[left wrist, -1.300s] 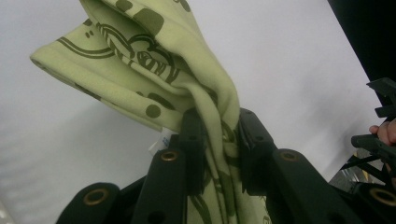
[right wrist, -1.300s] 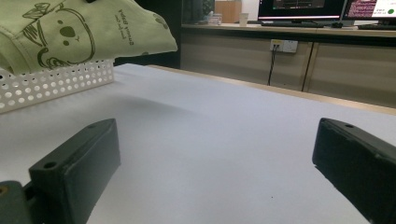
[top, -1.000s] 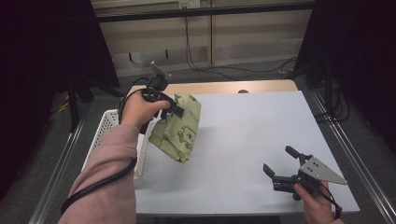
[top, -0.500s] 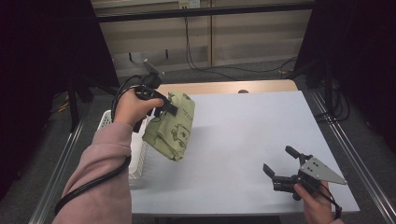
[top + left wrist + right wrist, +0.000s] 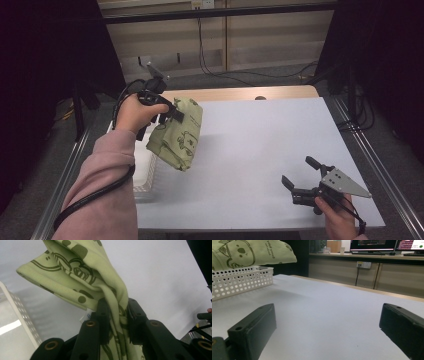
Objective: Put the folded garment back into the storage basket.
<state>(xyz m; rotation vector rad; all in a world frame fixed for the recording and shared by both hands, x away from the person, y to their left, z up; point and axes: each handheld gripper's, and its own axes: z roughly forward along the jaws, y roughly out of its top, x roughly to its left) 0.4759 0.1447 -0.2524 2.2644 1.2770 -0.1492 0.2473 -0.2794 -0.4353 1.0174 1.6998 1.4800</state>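
Note:
A light green cloth (image 5: 179, 136) printed with dark cartoon shapes hangs in the air above the table's left side, over the edge of a white perforated basket (image 5: 145, 175). My left gripper (image 5: 172, 114) is shut on its upper edge; in the left gripper view the folded cloth (image 5: 75, 272) is pinched between both black jaws (image 5: 117, 322). My right gripper (image 5: 301, 173) rests low near the table's front right corner, open, with nothing between its jaws. In the right gripper view the cloth (image 5: 249, 252) hangs above the basket (image 5: 239, 280) at the far left.
The white table top (image 5: 270, 140) spreads wide between the two grippers. A wooden strip (image 5: 240, 93) runs along its far edge. Metal rails border the table on both sides. Monitors (image 5: 382, 245) stand on a counter beyond the table.
My left gripper has carried the cloth a little leftward and up, from over the table toward the basket. The right gripper has kept still.

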